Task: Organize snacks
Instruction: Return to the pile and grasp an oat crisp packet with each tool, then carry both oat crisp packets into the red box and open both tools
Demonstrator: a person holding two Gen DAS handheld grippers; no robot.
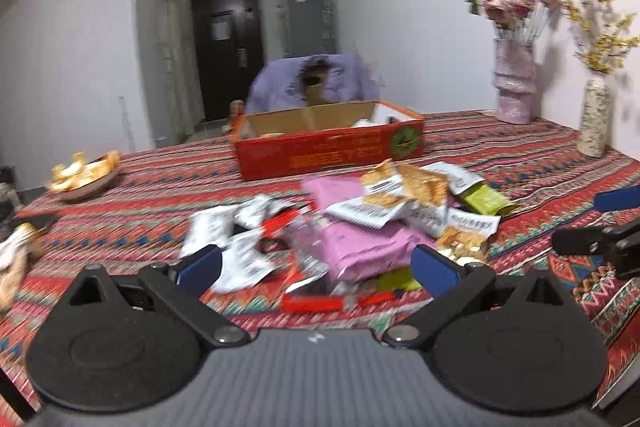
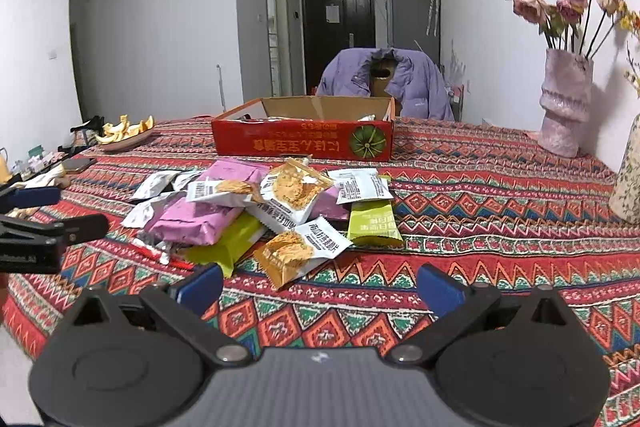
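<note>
A heap of snack packets lies on the patterned tablecloth: pink bags, white-and-orange cracker packs, green packets and a red-trimmed wrapper. Behind it stands an open red cardboard box with a few items inside. My left gripper is open, low over the near side of the heap, its blue pads straddling packets without touching. My right gripper is open and empty, just short of the nearest cracker pack. Each gripper shows at the edge of the other's view.
A dish of orange peels sits at the left. A pink vase and a speckled vase stand at the back right. A chair draped with a purple jacket is behind the box.
</note>
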